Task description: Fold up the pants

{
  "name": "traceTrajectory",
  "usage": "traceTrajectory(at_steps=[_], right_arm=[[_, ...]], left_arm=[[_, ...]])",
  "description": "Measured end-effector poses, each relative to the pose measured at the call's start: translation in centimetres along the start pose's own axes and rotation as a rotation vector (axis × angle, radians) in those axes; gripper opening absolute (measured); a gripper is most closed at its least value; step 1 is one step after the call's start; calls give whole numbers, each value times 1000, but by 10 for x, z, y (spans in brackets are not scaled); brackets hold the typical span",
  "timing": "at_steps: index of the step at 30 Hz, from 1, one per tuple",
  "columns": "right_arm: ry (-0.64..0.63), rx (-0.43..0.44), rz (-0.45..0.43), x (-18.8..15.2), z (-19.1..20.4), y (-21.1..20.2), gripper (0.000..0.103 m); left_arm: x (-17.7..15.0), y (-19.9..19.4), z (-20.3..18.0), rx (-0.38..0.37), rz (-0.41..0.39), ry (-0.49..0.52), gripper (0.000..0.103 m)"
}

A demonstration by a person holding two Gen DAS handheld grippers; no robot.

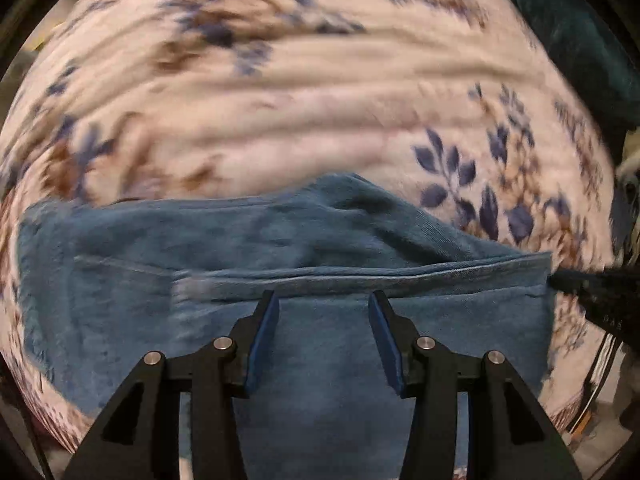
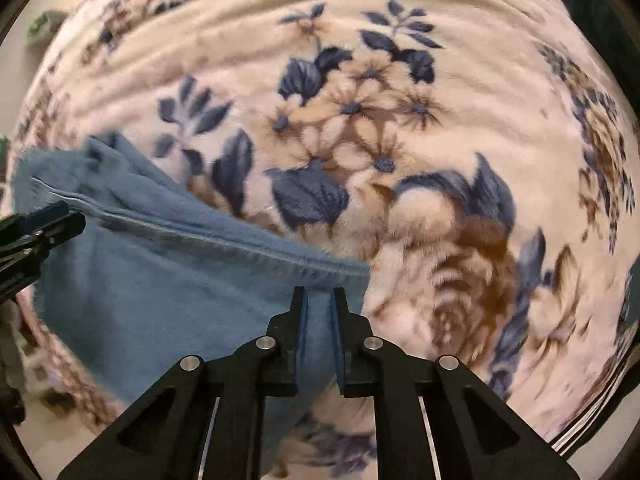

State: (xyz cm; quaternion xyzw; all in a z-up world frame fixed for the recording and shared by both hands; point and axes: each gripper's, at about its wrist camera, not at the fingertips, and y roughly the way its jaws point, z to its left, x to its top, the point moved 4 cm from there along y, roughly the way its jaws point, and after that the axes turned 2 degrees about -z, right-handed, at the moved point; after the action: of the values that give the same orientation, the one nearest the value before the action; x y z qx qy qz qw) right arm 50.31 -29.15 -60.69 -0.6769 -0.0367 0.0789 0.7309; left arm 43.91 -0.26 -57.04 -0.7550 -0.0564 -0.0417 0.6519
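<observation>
Blue pants spread across a floral blanket, already doubled along a stitched seam running side to side. Laid flat so that the plush surface bears the weight and the fold line stays straight.

Left gripper aimed straight down over the middle of the garment, jaws set partly apart, cloth showing flat between the blue pads. No pinch evident here, though motion blur leaves contact with the seam uncertain. Probably poised mid-span to steady or take the folded edge.

Right gripper likewise aimed down, jaws drawn narrow on a tuck of blue fabric just below the seam, close to the garment's end corner. Gripped near the end, presumably, so that this end can be carried over for the next fold.

Left wrist view: whole width of the seam, a pocket outline at the left, and the right gripper only as a dark tip at the garment's right edge. Right wrist view: the pinched cloth between the pads, hidden in the other view, plus the seam tapering to its corner and the left gripper entering at the far left, over the cloth.
</observation>
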Motion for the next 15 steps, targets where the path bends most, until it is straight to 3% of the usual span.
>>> traceTrajectory(at_steps=[1,2,4,5,7,10,15], right_arm=[[22,12,2,-5,-1,-5,31],[51,24,1,-11,-1,-11,55],[102,40,-12,-23,2,-18,73],[127,39,-19,-31,7,-19,73],[165,3,-23,-45,19,-17,73],[272,34,-24,-64,35,-7,73],[403,55,-13,-85,59,12,73]], left_arm=[[-5,-14,15,-15,-31,-49,44],[-9,-23,27,-23,-50,-88,44],[-24,-43,65,-43,-98,-209,50],[-33,-50,87,-39,-111,-279,67],[-51,-52,127,-13,-116,-411,87],[-77,-46,187,23,-95,-608,88],[-133,-18,276,-124,-118,-1053,88]])
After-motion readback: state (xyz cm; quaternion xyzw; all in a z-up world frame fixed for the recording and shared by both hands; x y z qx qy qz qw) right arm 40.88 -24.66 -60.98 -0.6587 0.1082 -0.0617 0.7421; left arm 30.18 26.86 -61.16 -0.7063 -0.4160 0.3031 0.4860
